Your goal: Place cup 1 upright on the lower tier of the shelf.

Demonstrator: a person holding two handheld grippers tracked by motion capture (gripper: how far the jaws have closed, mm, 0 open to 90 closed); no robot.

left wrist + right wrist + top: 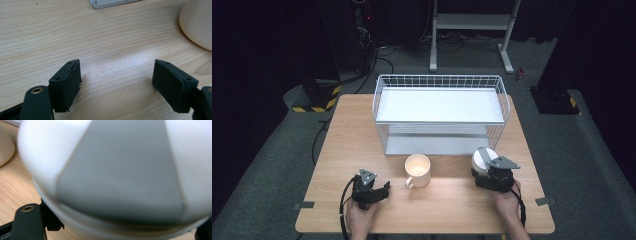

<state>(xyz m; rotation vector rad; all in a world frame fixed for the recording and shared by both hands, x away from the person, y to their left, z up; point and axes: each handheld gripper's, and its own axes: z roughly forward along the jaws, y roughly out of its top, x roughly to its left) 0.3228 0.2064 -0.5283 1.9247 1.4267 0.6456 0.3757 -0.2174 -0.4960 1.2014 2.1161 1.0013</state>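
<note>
High view: fixed cam above the near edge, looking fwd and down over the whole light wooden desk (362,130), far off enough to take in the floor beyond. Left gripper view: cam rides the left hand-held gripper (116,82), very close to the desk surface, facing along it twd the cream ceramic mug (197,23) at its right edge; the high view shares that mug (418,170). Right gripper view: cam on the right hand-held gripper (492,172), pressed close to a white-and-grey round bowl (120,175), blurred; the mug shows at its far left.

floor: grey carpet (272,150), cables trailing
table: light wood (357,130)
back: dark, white metal stand (472,22)
bases: two, hazard-striped (314,97)
</note>
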